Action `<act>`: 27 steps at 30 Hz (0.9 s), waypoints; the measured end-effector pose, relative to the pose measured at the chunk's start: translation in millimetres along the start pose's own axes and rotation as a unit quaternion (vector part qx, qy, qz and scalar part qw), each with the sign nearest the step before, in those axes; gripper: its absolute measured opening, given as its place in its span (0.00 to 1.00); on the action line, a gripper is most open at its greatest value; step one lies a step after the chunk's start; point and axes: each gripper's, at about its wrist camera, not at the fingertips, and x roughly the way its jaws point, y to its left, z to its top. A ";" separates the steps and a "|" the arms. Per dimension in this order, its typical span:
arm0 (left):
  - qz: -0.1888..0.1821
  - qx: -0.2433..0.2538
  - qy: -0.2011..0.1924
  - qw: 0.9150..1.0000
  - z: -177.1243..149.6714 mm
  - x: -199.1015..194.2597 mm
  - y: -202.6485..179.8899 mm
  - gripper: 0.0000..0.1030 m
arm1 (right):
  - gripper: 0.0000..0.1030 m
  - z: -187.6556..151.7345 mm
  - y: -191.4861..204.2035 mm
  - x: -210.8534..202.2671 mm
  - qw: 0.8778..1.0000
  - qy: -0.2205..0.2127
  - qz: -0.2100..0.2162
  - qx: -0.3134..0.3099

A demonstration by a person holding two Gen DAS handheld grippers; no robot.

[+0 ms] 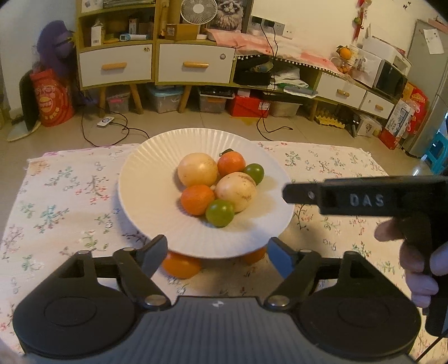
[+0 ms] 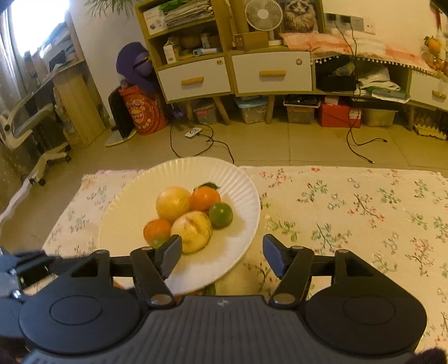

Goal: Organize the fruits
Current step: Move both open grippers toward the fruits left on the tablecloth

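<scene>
Orange fruit [image 1: 181, 267] half-hidden under white plate [image 1: 145, 196], left claw [image 1: 217, 256] open

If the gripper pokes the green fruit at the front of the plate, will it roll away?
Probably a little. The front green fruit looks round and smooth, so it could roll easily. It leans against an orange and a pale yellow fruit, which may stop it. The white plate seems to dip inward, likely keeping it inside.

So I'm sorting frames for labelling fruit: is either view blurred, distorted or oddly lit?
Left wrist view: fruit on the white plate is sharp, lighting even, fisheye bends the cabinets. Right wrist view: warmer yellow cast, the window at upper left blown out, the near yellowish fruit slightly soft, the lower left edge smeared.
</scene>
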 end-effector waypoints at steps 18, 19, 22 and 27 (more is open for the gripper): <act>0.003 0.033 0.003 0.999 -27.8 -39.3 8.8 0.78 | 0.78 -38.6 26.3 -33.5 0.996 0.035 0.014 -0.079; 0.003 0.033 0.003 0.999 -29.3 -41.1 9.3 0.78 | 0.79 -41.4 27.9 -35.9 0.996 0.035 0.016 -0.084; 0.003 0.032 0.005 0.999 -34.0 -45.8 11.7 0.81 | 0.80 -47.8 32.4 -42.3 0.994 0.036 0.022 -0.097; 0.008 0.034 0.006 0.999 -42.0 -52.8 14.8 0.83 | 0.82 -56.6 35.5 -51.4 0.993 0.037 0.026 -0.112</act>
